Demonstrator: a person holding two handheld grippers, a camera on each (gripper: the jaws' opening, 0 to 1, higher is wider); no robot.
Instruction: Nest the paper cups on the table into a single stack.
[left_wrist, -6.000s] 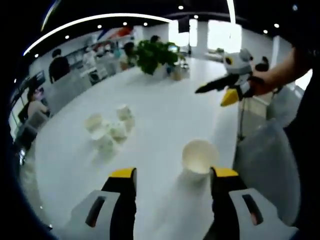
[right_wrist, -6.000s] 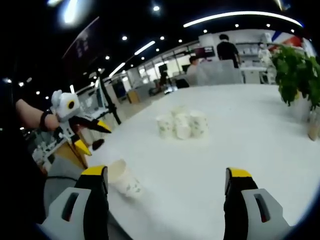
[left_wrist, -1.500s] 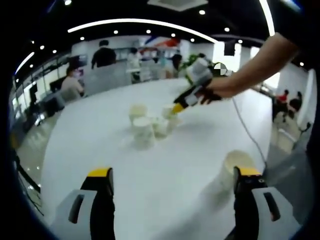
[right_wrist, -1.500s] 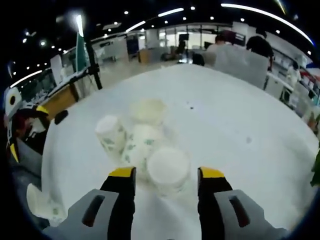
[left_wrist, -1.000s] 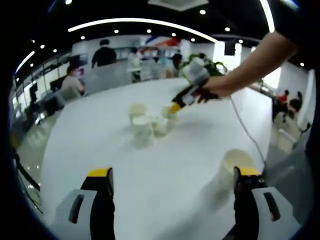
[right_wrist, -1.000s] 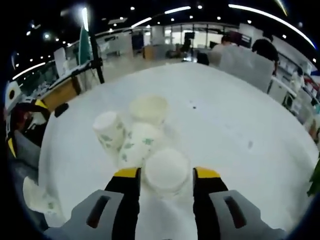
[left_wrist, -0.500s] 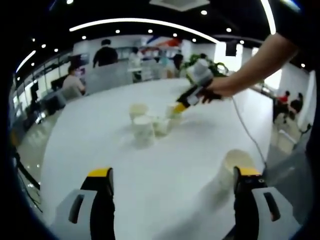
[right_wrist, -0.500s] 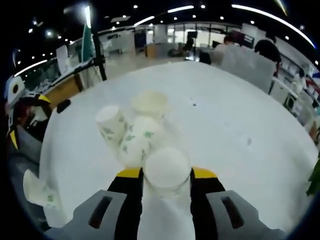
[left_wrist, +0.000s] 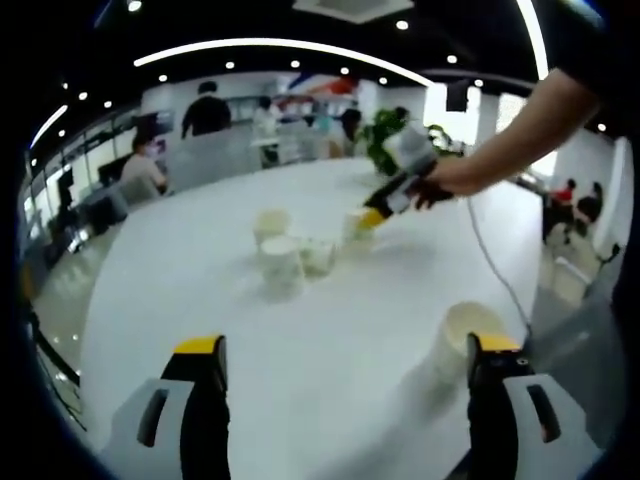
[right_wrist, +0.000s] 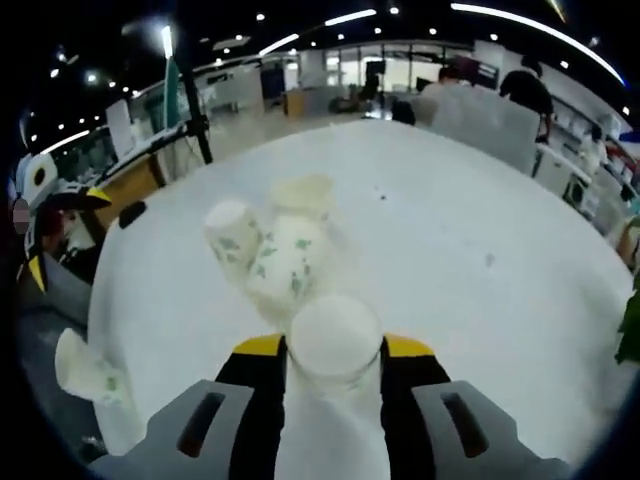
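White tabletop (right_wrist: 480, 200) spreads across a busy open office. Your right gripper (right_wrist: 334, 352) is clamped on an upturned paper cup (right_wrist: 335, 338) at bottom centre of the right gripper view, with the cluster of cups (right_wrist: 265, 245) just above it. Squeeze harder and you'll likely crush its wall; swing low and you may topple the cluster. Your left gripper (left_wrist: 340, 350) waits with jaws wide apart, the lone cup (left_wrist: 458, 335) just inside its right jaw at lower right; a careless nudge could tip it off the table's edge.

Leafy potted plant (left_wrist: 385, 138) at the table's far edge, seemingly seated people (left_wrist: 140, 170) beyond.
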